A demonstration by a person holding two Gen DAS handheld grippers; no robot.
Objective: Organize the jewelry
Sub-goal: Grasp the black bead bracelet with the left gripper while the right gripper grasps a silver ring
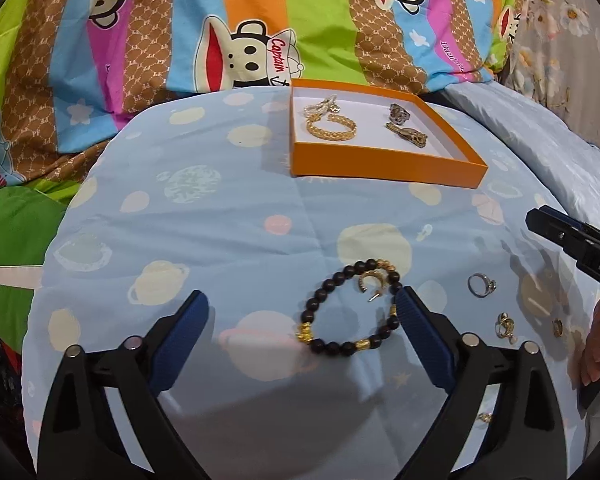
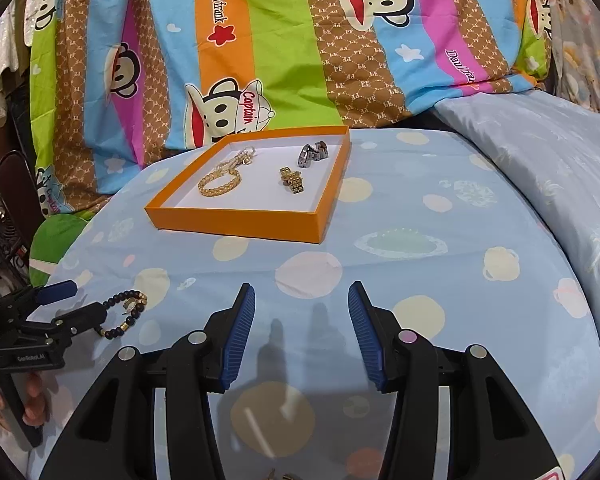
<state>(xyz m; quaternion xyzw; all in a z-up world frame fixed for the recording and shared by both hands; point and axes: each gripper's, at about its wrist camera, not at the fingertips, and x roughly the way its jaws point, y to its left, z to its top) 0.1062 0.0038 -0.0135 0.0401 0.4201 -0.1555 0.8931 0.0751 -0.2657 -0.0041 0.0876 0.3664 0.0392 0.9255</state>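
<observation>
Surface: pale blue planet-print bedding (image 1: 228, 216) is my worktop, with a striped cartoon-monkey quilt (image 1: 228, 32) heaped behind it.

Left gripper: my left gripper (image 1: 302, 302) stands wide, nothing pinched. Its right-hand pad is touching or just beside the rim of the dark beaded bracelet (image 1: 348, 312); the other pad is well clear on the far side.

Right gripper: my right gripper (image 2: 302, 296) is about half open and holds nothing, only bare bedding between the pads.

Bracelet: it lies flat on the bedding, well short of the orange tray (image 1: 380, 170), on my side of it. A small gold crescent earring (image 1: 370, 284) sits inside the loop.

Loose pieces: a silver ring (image 1: 482, 284) and a gold earring (image 1: 504, 324) lie to the right of the bracelet, also on my side of the tray.

Tray: it already holds a gold chain bracelet (image 1: 332, 130), a pearl piece (image 1: 324, 106) and two watch-like pieces (image 1: 404, 124), with bare white floor in the near part.

Step, as I read it: grip the beaded bracelet and carry it to the tray.

Risk one: closing here could catch the crescent earring along with the beads, and it could drop off on the way.

Risk two: beads are round and the bedding soft, so a pinch on the rim may roll them out or snag cloth.

Risk three: the bracelet will dangle, so a low pass could clip the tray wall.
</observation>
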